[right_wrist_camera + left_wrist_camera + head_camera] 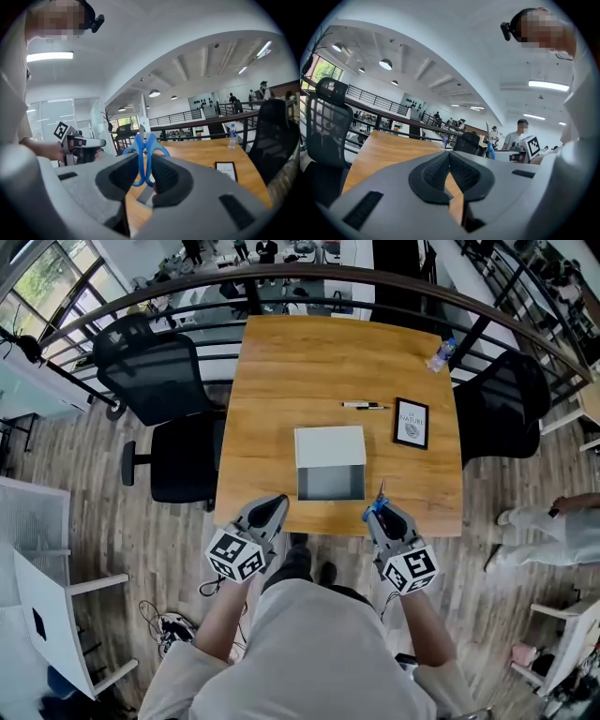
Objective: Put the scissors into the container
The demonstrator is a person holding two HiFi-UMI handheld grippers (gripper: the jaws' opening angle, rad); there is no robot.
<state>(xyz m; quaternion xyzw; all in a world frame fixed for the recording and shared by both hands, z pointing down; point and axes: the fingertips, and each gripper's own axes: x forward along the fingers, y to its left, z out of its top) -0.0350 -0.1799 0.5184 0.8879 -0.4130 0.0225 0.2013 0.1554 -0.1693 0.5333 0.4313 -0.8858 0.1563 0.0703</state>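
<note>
Fingers (168, 177) of the right gripper (146, 163) clamp the blue handles of the scissors (137, 144), whose blades point upward. They are held over the desk's (281, 390) near edge, just right of the container (330, 446), an open white box at the middle of that edge. The left gripper (269, 510) hovers at the same edge, left of the box, with its fingers closed together on nothing.
</note>
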